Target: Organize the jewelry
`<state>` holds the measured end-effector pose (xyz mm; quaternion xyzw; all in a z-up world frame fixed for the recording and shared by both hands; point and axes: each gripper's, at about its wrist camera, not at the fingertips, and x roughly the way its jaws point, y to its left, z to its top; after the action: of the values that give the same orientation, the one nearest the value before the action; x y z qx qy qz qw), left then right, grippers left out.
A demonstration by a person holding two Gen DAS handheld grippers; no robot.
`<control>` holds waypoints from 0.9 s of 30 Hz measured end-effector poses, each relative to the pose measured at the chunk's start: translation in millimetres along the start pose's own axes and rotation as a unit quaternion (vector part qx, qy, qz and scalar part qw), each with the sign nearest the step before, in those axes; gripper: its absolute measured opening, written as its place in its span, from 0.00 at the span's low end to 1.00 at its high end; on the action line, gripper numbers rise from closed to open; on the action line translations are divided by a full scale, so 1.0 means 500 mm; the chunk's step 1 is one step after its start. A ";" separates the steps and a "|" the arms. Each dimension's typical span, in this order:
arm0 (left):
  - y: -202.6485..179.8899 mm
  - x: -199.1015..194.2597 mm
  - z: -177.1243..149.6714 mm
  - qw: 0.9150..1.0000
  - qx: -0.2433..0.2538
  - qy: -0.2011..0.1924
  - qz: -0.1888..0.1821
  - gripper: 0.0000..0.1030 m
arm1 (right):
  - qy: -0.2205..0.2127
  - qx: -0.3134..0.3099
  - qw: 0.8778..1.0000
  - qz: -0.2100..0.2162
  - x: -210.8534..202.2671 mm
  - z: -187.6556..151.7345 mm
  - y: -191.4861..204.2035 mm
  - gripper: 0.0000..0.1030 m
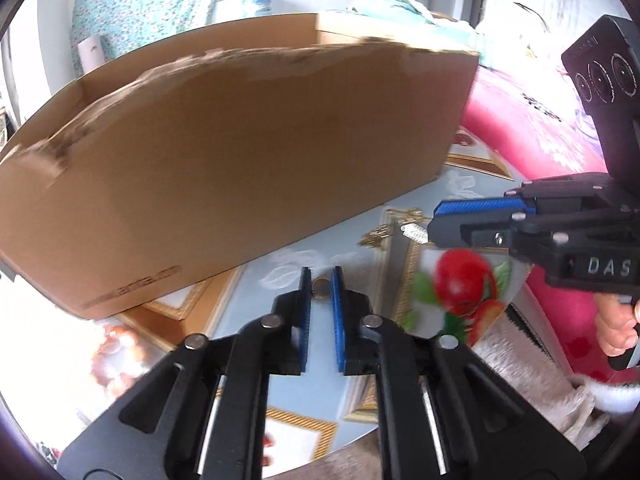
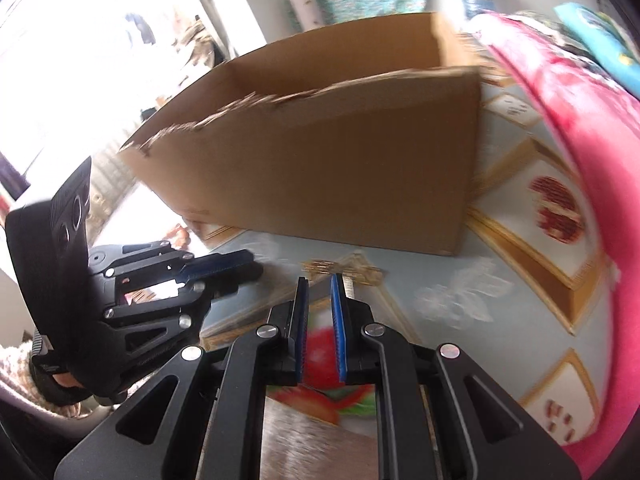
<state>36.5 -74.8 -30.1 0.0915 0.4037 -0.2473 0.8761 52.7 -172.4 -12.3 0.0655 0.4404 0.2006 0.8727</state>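
Left gripper (image 1: 322,276) narrowed to a slim gap, with a small round ring (image 1: 321,290) sitting right between the pad tips. Seems pinched there, though the blur leaves some doubt about firm contact. Points toward the near long wall of the box (image 1: 240,152), just short of its foot, with the open top up and beyond the tips. For a drop into the box, calls for a lift over that torn upper edge and then a reach forward.

Right gripper (image 1: 434,222) hangs off the box's near right corner, pointing across the front of the box toward the left one. Pads stand slightly apart with only cloth showing through the gap in its own view, so nothing held. Touches a small silver piece (image 1: 414,233) at the tip, or nearly so (outside the pads, not between them); cannot tell whether that piece is resting on the cloth.

Gold chain (image 1: 376,236) lies on the cloth before the box's near wall, toward the right corner, stretched roughly along that wall. Sits straight ahead of the right gripper's tips and crosswise to its fingers, while the left one is off to the side and seemingly occupied. Clearly nearer the right, so the likely next pick for that hand: short push forward, then a close across the chain's width.
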 end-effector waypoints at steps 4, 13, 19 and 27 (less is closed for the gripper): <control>0.027 -0.007 -0.008 1.000 -0.017 -0.002 0.000 0.00 | 0.019 -0.017 1.000 0.002 0.034 0.012 0.028 0.12; 0.039 -0.011 -0.018 1.000 -0.016 -0.012 -0.013 0.00 | 0.033 -0.025 0.999 -0.026 0.068 0.032 0.042 0.12; 0.044 -0.014 -0.024 0.999 -0.018 -0.015 -0.022 0.00 | 0.037 -0.050 0.997 -0.046 0.078 0.048 0.062 0.12; 0.047 -0.013 -0.027 0.999 -0.015 -0.018 -0.026 0.00 | 0.039 -0.077 0.994 -0.074 0.087 0.064 0.084 0.12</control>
<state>36.1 -47.4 -35.0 0.0635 0.3933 -0.2656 0.8779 89.0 -114.4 -13.1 -0.0425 0.4609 0.1713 0.8697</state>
